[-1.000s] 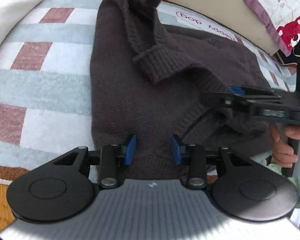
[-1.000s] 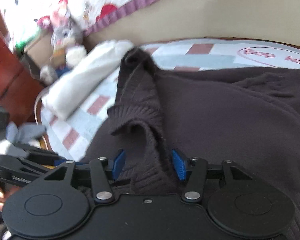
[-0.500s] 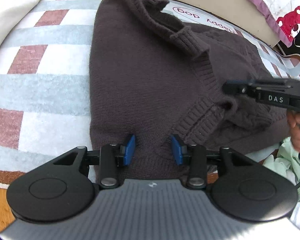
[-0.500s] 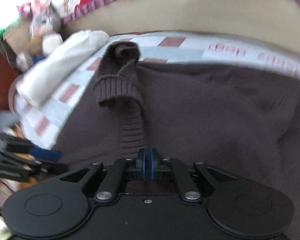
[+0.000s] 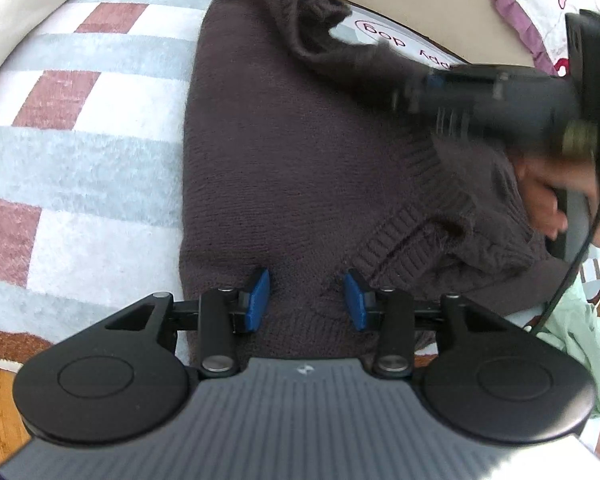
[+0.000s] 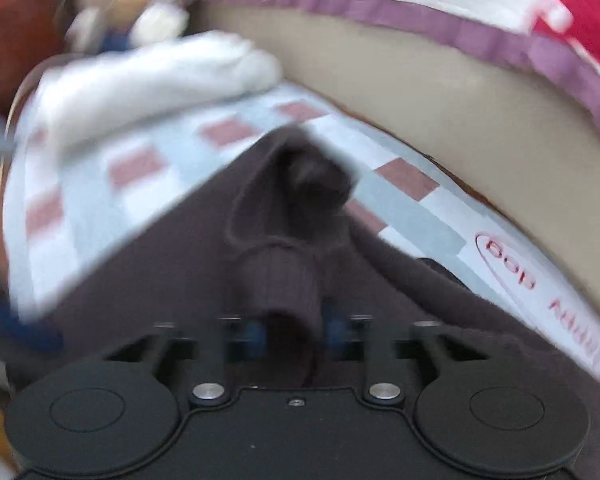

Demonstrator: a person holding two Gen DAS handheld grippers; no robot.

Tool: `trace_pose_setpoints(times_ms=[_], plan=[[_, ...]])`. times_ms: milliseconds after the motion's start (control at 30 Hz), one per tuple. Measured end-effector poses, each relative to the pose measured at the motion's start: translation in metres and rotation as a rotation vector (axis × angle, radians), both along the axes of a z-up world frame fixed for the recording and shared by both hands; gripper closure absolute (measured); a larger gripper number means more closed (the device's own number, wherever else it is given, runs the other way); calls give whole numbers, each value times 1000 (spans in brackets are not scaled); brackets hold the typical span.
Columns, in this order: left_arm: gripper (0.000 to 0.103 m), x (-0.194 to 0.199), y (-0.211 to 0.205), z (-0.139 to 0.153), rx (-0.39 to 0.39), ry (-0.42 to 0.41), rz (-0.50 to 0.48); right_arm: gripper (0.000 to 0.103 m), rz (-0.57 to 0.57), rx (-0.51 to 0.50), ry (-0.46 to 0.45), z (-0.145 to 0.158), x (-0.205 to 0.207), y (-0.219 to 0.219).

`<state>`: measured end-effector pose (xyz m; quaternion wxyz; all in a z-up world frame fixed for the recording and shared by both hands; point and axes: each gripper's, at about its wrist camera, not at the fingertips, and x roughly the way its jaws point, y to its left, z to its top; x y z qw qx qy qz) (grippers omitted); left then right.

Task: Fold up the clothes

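The right wrist view is smeared with blur, so much of it is hard to read: the right tongs point(image 6: 294, 334) show only as two dim blue pads, and a ribbed cuff point(image 6: 278, 280) of the dark brown sweater point(image 5: 284, 152) sits between them. Their jaws are opening, and through the blur I cannot tell whether the pads press on the knit. In the left wrist view the same tool comes across as a dark streak at the upper right, with a hand point(image 5: 548, 196) on its handle, partly cut off by the frame edge.

The sweater lies spread on a checked mat point(image 5: 72, 152) of grey-blue, white and dull red squares. Its far part is rumpled into a heap, and its right side is hidden under the passing tool. The left tongs point(image 5: 306, 300) stand open over the near ribbed hem, blue pads well apart with the knit below and between them, not pinched.

On the mat beyond the sweater there is red lettering inside an oval, upside down from here; "dog" can be read, the rest is covered or blurred. A white folded cloth point(image 6: 156, 80) lies at the mat's far left edge. A pale green garment point(image 5: 580, 332) shows at the right, mostly out of frame.
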<state>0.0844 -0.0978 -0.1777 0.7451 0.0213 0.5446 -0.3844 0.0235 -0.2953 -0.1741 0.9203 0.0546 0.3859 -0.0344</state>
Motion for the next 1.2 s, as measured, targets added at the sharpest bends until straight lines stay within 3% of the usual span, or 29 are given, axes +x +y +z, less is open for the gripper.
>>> trace_pose_setpoints(times_ms=[67, 133, 200, 300, 433, 600, 700, 767, 800, 833, 867, 1000, 1067, 1133, 1200], plan=[[62, 3, 3, -2, -20, 21, 14, 81, -198, 233, -47, -5, -9, -37], [62, 7, 9, -3, -46, 54, 37, 81, -384, 372, -30, -20, -22, -67], [62, 9, 11, -4, -63, 77, 53, 82, -464, 368, -14, -28, -36, -81], [62, 9, 9, -4, -56, 71, 45, 78, -498, 395, -32, -22, -58, -83], [58, 8, 6, -1, -42, 55, 24, 52, -404, 524, -73, -10, -90, -67], [57, 10, 4, -4, -52, 59, 24, 50, -220, 635, -30, -13, -117, -30], [56, 8, 4, -4, -52, 39, 20, 50, -183, 594, 33, -27, -115, -14], [56, 3, 4, 0, -30, -5, 22, 73, -178, 533, 35, -30, -111, -8], [56, -1, 4, 5, -15, -43, 36, 79, -172, 507, 19, -28, -111, -6], [55, -6, 5, 11, -6, -84, 53, 95, -165, 490, -4, -24, -111, -4], [52, -13, 8, 18, -6, -130, 73, 98, -157, 480, -35, -17, -114, -5], [50, -29, 25, 29, -34, -181, 150, 98, -162, 343, -44, -11, -123, -8], [50, -34, 28, 27, -5, -193, 179, 98, -172, 316, -30, -17, -125, -8], [46, -38, 18, 17, 116, -209, 169, 98, -175, 314, -39, -21, -129, -7], [31, -41, 3, 3, 257, -229, 145, 98, -164, 289, -41, -22, -132, -5]])
